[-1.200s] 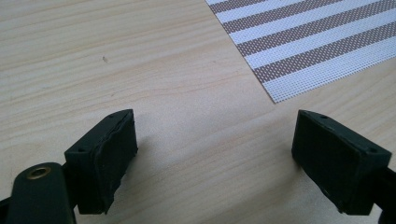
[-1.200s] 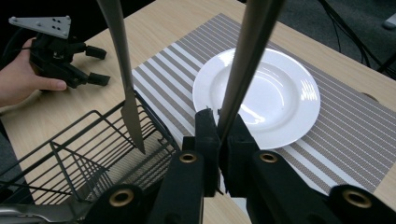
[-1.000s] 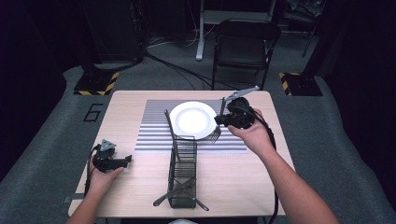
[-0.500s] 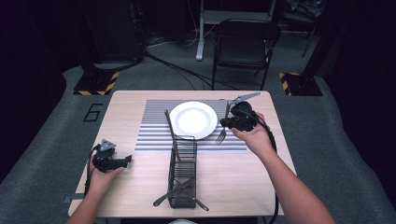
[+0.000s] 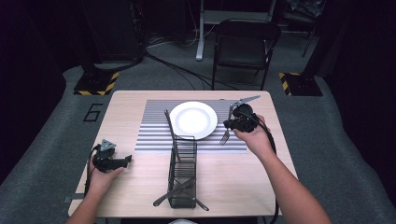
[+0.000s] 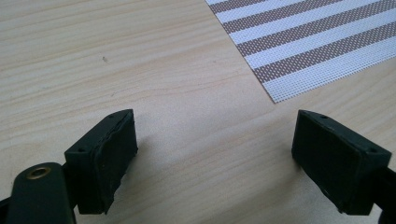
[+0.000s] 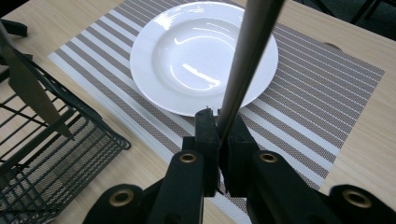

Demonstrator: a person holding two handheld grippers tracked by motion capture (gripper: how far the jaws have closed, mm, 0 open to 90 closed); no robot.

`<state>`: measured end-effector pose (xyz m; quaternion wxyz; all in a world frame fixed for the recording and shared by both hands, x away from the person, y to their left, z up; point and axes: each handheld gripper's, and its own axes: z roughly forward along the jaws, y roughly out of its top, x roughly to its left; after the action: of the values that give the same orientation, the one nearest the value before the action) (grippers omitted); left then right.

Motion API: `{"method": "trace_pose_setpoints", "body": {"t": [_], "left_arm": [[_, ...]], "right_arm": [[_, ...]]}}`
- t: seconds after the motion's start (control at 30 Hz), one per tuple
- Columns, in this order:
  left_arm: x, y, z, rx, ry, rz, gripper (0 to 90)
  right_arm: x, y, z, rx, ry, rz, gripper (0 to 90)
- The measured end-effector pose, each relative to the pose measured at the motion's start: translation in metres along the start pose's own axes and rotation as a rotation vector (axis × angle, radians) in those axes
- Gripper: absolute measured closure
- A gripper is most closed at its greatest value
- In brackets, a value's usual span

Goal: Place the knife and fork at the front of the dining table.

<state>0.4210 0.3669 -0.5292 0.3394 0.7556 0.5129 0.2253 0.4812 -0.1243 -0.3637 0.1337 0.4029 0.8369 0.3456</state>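
- Steel-grey, the fork [image 5: 226, 131] hangs in our right gripper [image 5: 239, 122], tines low over the striped placemat [image 5: 154, 133], just right of the white plate [image 5: 193, 120].
- In the right gripper view we see our two black jaws pressed together on the fork's handle [image 7: 243, 60], which rises up across the picture in front of the plate [image 7: 187, 56].
- The plate sits on the placemat [image 7: 322, 93], near its far edge in the high view, and the fork does not touch it as far as we can tell.
- Our left gripper [image 5: 112, 161] rests low at the near left part of the wooden table [image 5: 126, 100], well apart from the plate and fork.
- In the left gripper view our jaws stand wide apart with nothing between them but bare wood [image 6: 140, 56]; a corner of the placemat [image 6: 317, 42] lies ahead to one side.
- A black wire cutlery basket [image 5: 183, 172] stands between our two hands, at the placemat's near edge, with dark utensils [image 5: 175, 191] lying in it and one long handle [image 5: 170, 126] leaning up toward the plate.
- In the right gripper view the basket [image 7: 46, 154] lies to the left of the jaws.
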Motion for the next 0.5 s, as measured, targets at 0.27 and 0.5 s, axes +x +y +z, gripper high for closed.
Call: {"method": "trace_pose_setpoints", "body": {"t": [0.27, 0.5], "left_arm": [[0.0, 0.0, 0.0, 0.0, 0.0, 0.001, 14.0], [0.0, 0.0, 0.0, 0.001, 0.0, 0.001, 14.0]], "right_arm": [[-0.005, -0.005, 0.009, 0.003, -0.017, 0.018, 86.9], [-0.008, -0.011, 0.019, 0.024, -0.026, 0.011, 86.9]]}}
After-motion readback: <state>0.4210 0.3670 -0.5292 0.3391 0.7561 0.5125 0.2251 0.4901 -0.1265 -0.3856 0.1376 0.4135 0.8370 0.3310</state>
